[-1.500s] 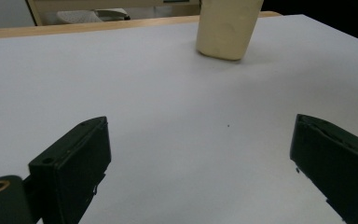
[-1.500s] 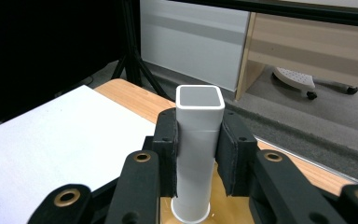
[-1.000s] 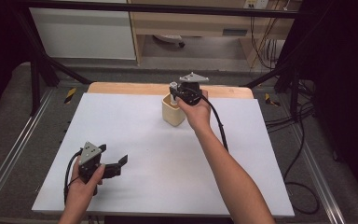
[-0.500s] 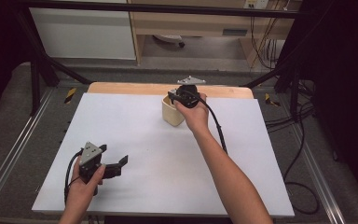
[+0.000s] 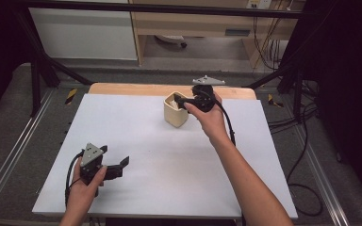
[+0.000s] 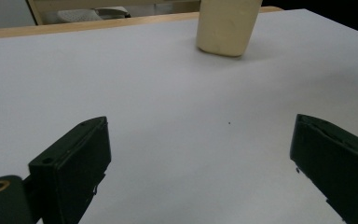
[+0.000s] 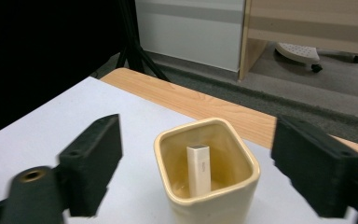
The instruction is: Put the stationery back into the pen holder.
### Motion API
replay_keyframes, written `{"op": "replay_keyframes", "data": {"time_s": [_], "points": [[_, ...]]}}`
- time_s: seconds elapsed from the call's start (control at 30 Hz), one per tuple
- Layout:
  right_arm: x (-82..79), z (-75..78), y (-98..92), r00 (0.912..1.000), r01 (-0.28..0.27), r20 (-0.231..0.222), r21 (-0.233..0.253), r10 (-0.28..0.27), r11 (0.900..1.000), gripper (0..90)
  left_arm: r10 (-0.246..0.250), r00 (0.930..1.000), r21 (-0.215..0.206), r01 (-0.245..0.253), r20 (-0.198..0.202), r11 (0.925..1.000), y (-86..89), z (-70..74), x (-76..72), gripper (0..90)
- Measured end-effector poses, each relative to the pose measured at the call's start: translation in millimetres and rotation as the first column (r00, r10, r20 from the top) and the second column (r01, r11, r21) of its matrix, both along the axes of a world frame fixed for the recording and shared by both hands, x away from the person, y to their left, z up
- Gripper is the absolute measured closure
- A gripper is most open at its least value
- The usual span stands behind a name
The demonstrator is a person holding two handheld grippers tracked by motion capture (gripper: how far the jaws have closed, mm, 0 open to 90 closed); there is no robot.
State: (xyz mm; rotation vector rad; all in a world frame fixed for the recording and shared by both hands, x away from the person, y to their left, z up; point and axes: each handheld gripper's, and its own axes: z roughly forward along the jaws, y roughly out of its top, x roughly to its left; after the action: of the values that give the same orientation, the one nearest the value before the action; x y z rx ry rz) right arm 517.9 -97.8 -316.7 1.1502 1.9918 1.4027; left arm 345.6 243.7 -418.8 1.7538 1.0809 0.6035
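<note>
One cream ceramic cup [image 7: 207,175] at frame centre-bottom, one white rectangular stick [image 7: 199,169] upright inside. Right gripper [image 7: 205,163] jaws spread wide, flanking cup. Left gripper [image 5: 118,166] lower left, jaws apart, empty.

The cream cup [image 6: 227,25] loses its rim to the left gripper view's top edge — its white stick's [image 7: 199,169] foot stays hidden.
</note>
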Motion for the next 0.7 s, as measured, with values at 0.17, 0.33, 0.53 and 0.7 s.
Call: {"op": "replay_keyframes", "data": {"time_s": [0.17,0.33,0.53,0.7], "points": [[-8.0,5.7,-6.6,0.9999,0.007,0.010,0.000,-0.007,1.000,5.5,-0.001,1.0000,-0.002,0.001,-0.001,1.0000,-0.3,-0.1,0.2,5.4],[-14.8,7.9,-13.1,0.9999,0.006,0.014,-0.002,-0.006,1.000,3.0,-0.001,1.0000,-0.001,0.001,-0.002,1.0000,-0.1,0.0,0.1,5.4],[-27.3,11.4,-24.9,0.9993,-0.002,0.038,-0.012,0.003,1.000,3.6,-0.005,1.0000,-0.011,0.005,-0.003,0.9999,-0.9,-0.3,0.8,5.4],[-40.4,17.5,-41.7,0.9987,-0.004,0.051,-0.002,0.004,1.000,5.2,-0.001,1.0000,0.008,0.000,0.009,1.0000,0.7,0.1,-1.4,5.4]]}}
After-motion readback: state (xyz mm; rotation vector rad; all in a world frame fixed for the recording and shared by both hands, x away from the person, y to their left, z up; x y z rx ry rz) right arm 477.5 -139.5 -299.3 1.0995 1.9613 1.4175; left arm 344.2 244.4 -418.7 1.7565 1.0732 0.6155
